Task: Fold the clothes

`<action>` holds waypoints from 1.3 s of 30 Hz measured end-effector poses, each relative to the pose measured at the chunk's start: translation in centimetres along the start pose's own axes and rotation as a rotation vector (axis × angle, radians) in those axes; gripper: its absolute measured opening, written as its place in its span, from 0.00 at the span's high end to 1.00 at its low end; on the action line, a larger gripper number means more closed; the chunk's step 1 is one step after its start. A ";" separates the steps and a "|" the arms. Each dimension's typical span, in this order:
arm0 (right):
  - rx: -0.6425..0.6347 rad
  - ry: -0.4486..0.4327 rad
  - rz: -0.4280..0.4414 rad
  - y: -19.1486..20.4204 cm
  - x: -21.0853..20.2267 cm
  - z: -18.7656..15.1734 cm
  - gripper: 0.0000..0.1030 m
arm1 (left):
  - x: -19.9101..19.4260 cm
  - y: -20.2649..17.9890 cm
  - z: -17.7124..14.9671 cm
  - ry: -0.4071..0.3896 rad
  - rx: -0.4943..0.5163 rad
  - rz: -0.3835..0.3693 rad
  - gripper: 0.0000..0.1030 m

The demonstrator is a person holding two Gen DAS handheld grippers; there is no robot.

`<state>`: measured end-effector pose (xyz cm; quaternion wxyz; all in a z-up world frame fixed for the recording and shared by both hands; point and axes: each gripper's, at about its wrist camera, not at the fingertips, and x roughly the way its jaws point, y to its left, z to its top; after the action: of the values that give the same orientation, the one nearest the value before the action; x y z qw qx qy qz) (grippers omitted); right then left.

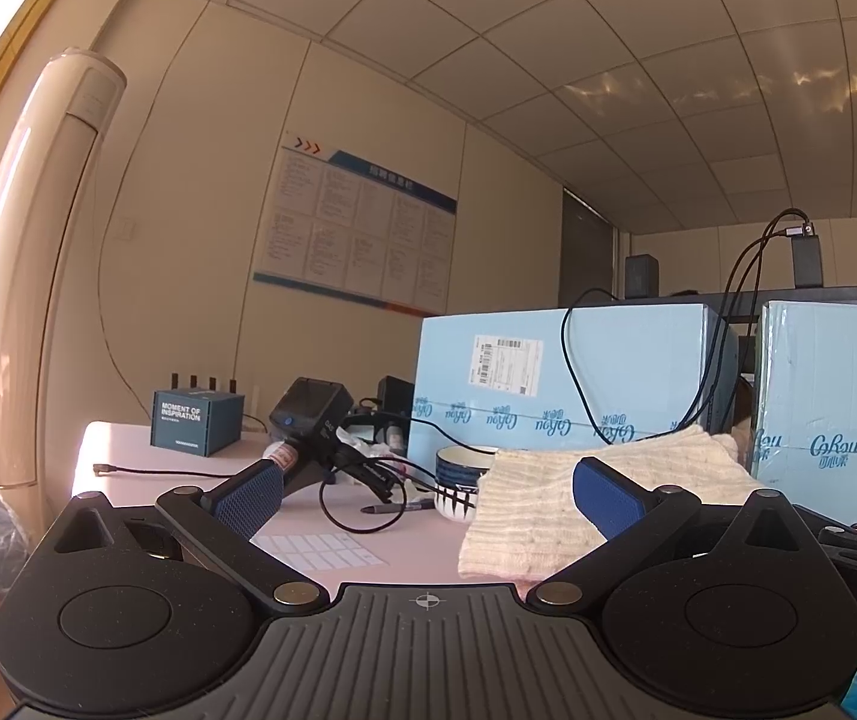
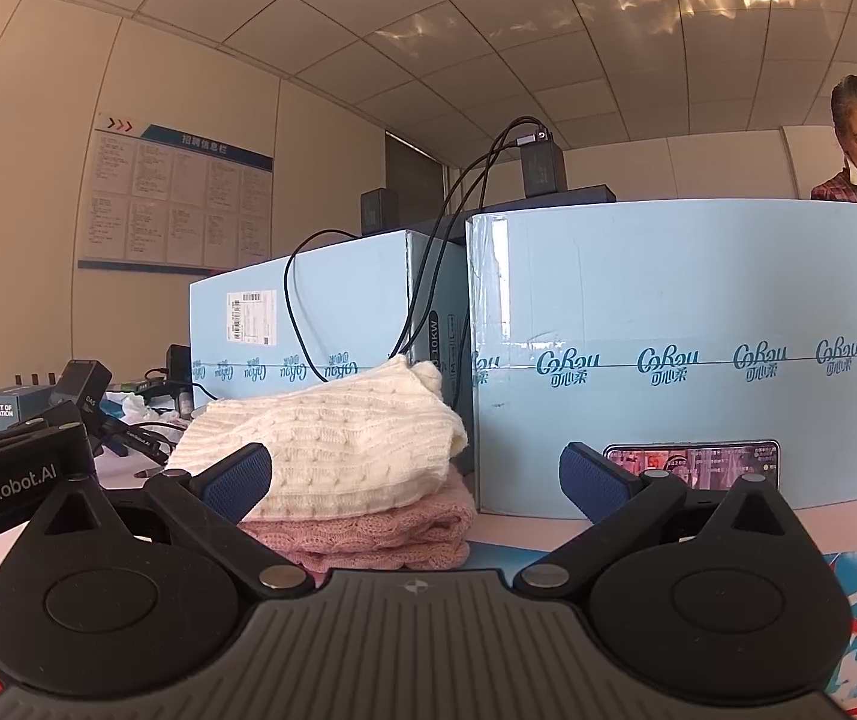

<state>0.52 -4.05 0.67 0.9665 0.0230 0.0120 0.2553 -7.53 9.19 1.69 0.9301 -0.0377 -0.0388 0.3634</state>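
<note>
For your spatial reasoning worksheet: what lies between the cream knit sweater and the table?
A folded pink knit sweater lies there, directly under the cream knit sweater and resting on the table, shown in the right wrist view.

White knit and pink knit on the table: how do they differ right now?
The white knit lies on top; the pink knit sits underneath it, on the table. The white knit is cream and looks bulkier, bulging up toward the blue boxes; the pink knit is dusty pink and pressed flatter, with only its front folded edge showing. Both are cable-textured knitwear, folded and stacked together. Neither is held: both grippers' jaws stand open.
</note>
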 end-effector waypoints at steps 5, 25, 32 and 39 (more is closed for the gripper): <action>0.001 0.000 0.000 0.0 0.0 0.0 0.00 | -0.1 0.1 0.0 -0.003 -0.004 0.000 0.00; 0.007 -0.002 0.002 0.0 -0.1 0.0 0.00 | -0.2 -0.2 0.1 -0.009 0.019 0.038 0.00; 0.010 -0.003 0.003 -0.2 0.0 0.1 0.00 | -0.2 -0.3 0.2 -0.007 0.025 0.034 0.00; 0.019 -0.006 -0.001 -0.4 0.1 0.1 0.00 | -0.4 -0.2 0.2 -0.020 0.017 -0.003 0.00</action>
<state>0.83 -4.36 0.74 0.9664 0.0329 0.0116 0.2546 -7.65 8.77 1.87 0.9305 -0.0261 -0.0449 0.3627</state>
